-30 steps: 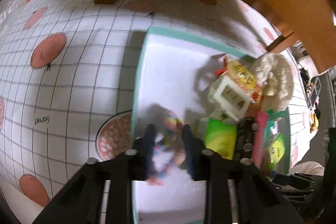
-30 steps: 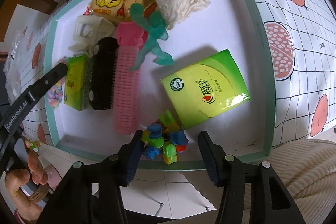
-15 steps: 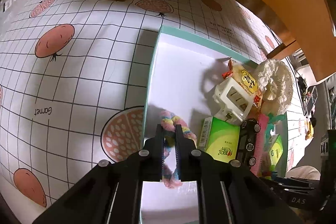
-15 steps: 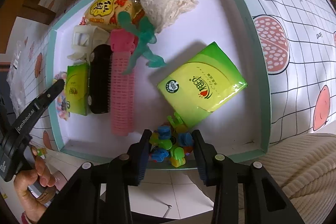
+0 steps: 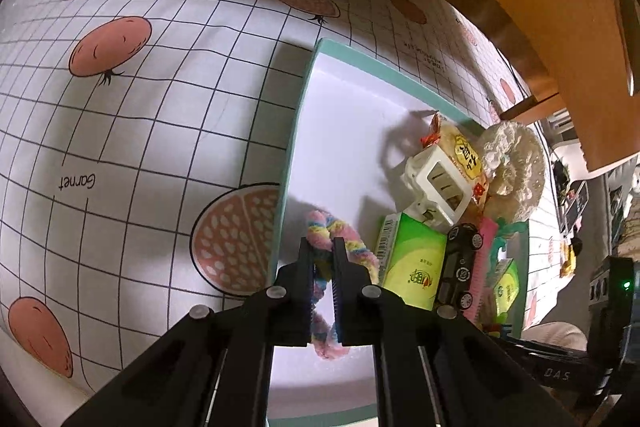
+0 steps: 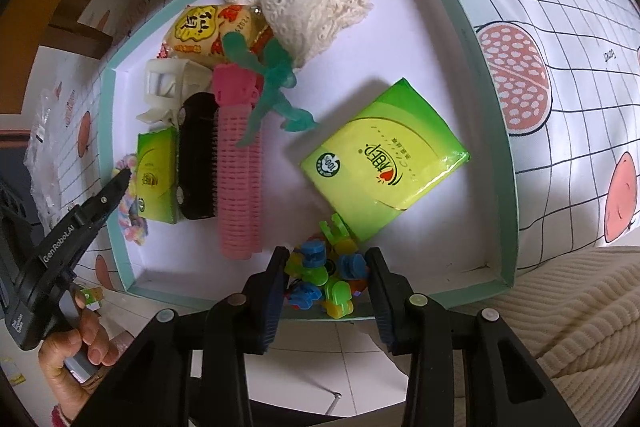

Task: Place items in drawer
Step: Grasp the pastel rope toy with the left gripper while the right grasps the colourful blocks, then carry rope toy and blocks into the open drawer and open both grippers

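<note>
Two hand-held grippers work at once over the teal-rimmed tray (image 6: 494,131). The left hand-held gripper (image 5: 323,247) is clamped on the pastel braided loop (image 5: 352,251) at the tray's 9 o'clock edge, beside the small green box (image 5: 412,259). The right hand-held gripper (image 6: 326,259) has its jaws parted around the pile of coloured plastic clips (image 6: 324,281) at the 6 o'clock wall, not yet pinching. To do this well, lift the loop straight up so it clears the box, and close the right jaws low and centred so no clip squirts out. No drawer is in view.
</note>
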### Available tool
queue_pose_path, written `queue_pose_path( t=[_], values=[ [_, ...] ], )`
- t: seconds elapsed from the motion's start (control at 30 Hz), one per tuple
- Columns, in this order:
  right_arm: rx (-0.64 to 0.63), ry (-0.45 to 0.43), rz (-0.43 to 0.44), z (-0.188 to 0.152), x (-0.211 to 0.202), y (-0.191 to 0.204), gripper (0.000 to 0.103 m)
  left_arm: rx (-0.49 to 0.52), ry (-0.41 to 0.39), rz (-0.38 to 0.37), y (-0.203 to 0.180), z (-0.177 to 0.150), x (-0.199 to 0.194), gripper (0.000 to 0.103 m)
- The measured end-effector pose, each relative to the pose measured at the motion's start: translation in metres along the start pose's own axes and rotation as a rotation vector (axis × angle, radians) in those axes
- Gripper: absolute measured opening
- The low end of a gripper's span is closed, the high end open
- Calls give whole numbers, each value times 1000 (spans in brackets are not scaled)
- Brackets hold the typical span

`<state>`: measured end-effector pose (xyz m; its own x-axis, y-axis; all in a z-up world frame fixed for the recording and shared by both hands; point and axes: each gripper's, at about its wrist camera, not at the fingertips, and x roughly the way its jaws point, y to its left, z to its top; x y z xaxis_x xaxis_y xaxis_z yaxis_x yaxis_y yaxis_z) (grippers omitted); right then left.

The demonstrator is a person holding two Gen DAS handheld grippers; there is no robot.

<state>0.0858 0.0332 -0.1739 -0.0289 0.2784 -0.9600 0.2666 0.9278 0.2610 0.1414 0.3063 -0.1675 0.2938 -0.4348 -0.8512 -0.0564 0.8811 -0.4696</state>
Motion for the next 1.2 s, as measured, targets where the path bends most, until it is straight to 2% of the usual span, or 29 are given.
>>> queue_pose_path(
  t=[0.37,0.57,0.67,0.9,1.1,1.2],
  values=[
    [18,-51,50,0,-24,-5,41,2,-23,-1,-10,12,-33,7],
    [-24,-136,71,4,-61,3,41,43,-93,-20,-30,21,-71,7],
    [-57,-228,116,5,-98,13,41,83,-159,-47,-48,29,-104,7],
    [-226,-531,180,7,-230,60,41,236,-396,-129,-103,46,-205,7],
    [-287,-660,153,27,-309,87,41,324,-537,-129,-139,82,-265,7],
    [-292,-709,119,43,-338,96,41,348,-575,-118,-151,100,-278,7]
  ],
)
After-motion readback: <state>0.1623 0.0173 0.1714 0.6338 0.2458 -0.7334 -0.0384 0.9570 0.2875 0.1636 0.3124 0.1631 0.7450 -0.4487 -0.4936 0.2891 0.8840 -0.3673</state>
